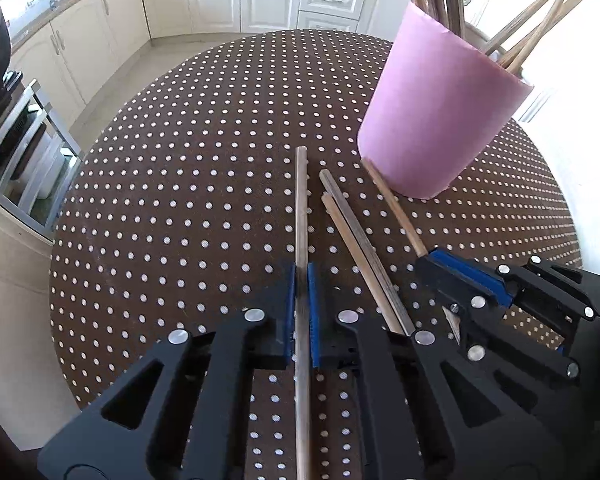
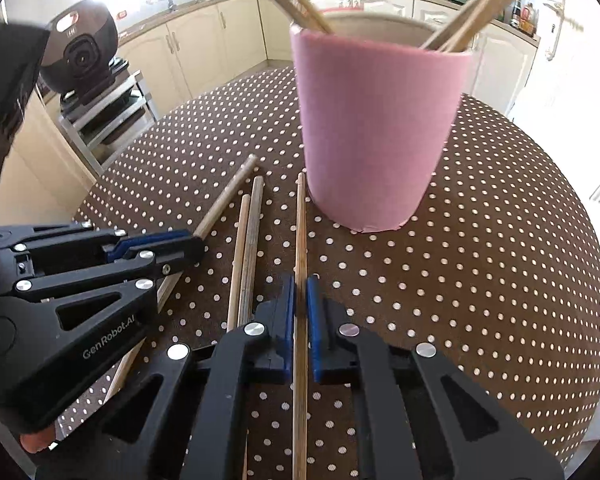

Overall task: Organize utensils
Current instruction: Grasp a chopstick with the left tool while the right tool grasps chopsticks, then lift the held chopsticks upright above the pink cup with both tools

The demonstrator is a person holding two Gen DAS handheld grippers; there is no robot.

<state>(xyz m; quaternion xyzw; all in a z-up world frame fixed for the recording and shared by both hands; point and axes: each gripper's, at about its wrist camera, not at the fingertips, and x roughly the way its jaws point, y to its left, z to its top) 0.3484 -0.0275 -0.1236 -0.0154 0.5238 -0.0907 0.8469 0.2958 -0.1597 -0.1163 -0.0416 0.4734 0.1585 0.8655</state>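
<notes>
While several wooden sticks already stand in the pink cup [image 2: 376, 128], four more remain lying on the dotted surface [image 1: 188, 184], so the task is judged partly done. In the left wrist view, the left gripper [image 1: 302, 312] is seen closed on a grey-brown stick [image 1: 301, 208] at centre frame; to its right two loose sticks [image 1: 356, 240] lie side by side, untouched. In the right wrist view, the right gripper [image 2: 301, 320] is seen clamped on a light wooden stick [image 2: 300, 232] whose far end lies just beside the cup's base at centre frame. Both gripped sticks appear to lie on or close above the surface, not yet raised. Inside the cup, stick handles lean outward at upper left and upper right; their lower ends are hidden by its wall. Two gripped sticks and the loose pair are judged left to be placed.
</notes>
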